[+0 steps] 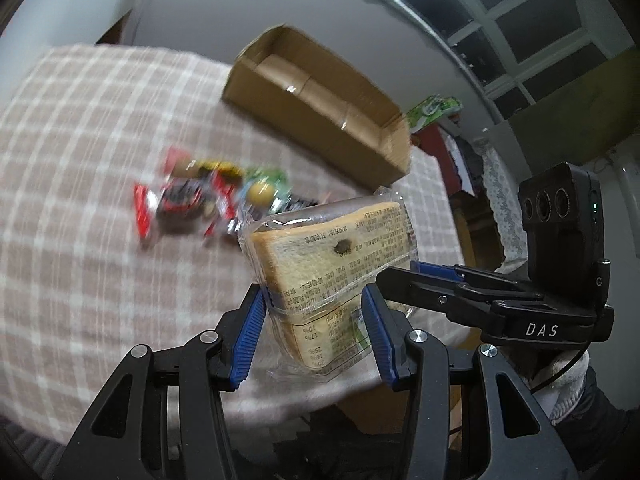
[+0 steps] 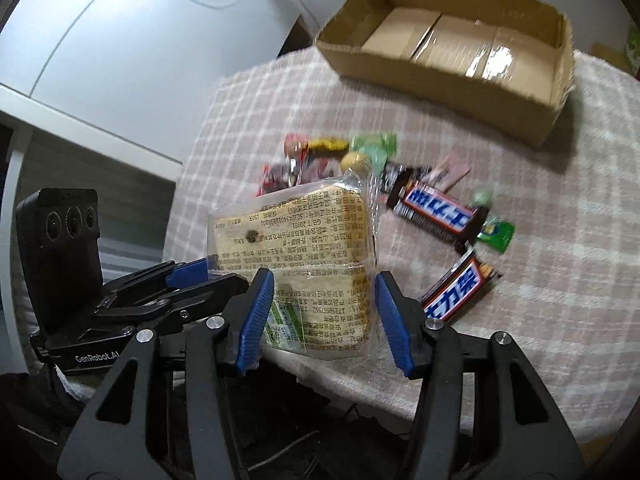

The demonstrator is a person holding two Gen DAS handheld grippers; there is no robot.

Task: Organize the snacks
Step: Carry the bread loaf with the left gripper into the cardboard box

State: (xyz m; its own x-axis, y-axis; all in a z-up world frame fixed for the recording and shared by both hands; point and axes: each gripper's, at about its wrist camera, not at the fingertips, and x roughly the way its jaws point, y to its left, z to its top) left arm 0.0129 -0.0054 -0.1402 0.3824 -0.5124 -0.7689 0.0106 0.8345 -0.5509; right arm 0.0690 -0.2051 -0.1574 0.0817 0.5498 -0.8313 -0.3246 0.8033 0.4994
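Left wrist view showed the left gripper (image 1: pixel 316 332) with its fingers (image 1: pixel 250 338) partly closed against a wrapped bread slice (image 1: pixel 332 256), held clear above the checked worktop (image 1: pixel 80 208). The right gripper (image 2: pixel 326 320) bracketed the same packet (image 2: pixel 296 256); whether its fingers (image 2: pixel 256 320) actually pressed the wrapper could not be told. Loose chocolate bars (image 2: pixel 438 210) lay ahead of the fingers, with the cardboard box (image 2: pixel 452 52) beyond them. Risk assessed: the slick film could slide out of a one-sided hold, or the two grippers pulling apart could tear the wrapper or crush the soft slice before it reached the box.
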